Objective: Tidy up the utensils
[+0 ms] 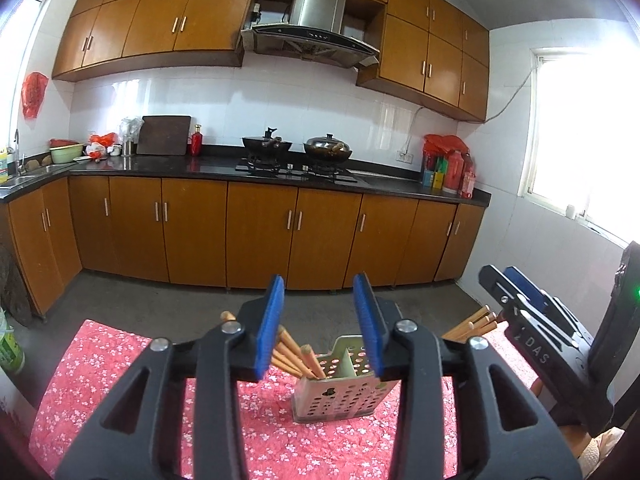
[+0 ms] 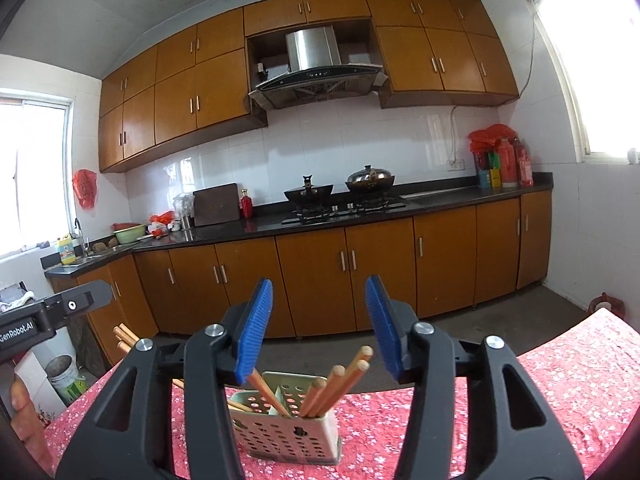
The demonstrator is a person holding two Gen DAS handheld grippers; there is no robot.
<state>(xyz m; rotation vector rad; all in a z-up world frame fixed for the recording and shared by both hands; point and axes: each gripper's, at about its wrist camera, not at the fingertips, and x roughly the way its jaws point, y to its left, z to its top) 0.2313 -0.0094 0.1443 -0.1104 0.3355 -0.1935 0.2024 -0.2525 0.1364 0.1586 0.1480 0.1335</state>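
Observation:
A perforated metal utensil holder (image 1: 340, 392) stands on a table with a pink flowered cloth (image 1: 120, 360). Wooden chopsticks (image 1: 296, 354) lean in its left compartment, and more chopsticks (image 1: 472, 326) stick out at the right. My left gripper (image 1: 320, 328) is open and empty just above and in front of the holder. In the right wrist view the holder (image 2: 288, 428) has chopsticks (image 2: 336, 386) leaning in it. My right gripper (image 2: 320, 332) is open and empty above it. The right gripper also shows in the left wrist view (image 1: 524, 304), and the left gripper's body shows in the right wrist view (image 2: 52, 312).
Kitchen counter (image 1: 224, 168) with wooden cabinets runs along the far wall, with two woks on the stove (image 1: 296, 168), a cutting board (image 1: 164, 135) and red bottles (image 1: 456, 168). Bare floor (image 1: 160, 296) lies between table and cabinets. A white bucket (image 2: 64, 376) stands left of the table.

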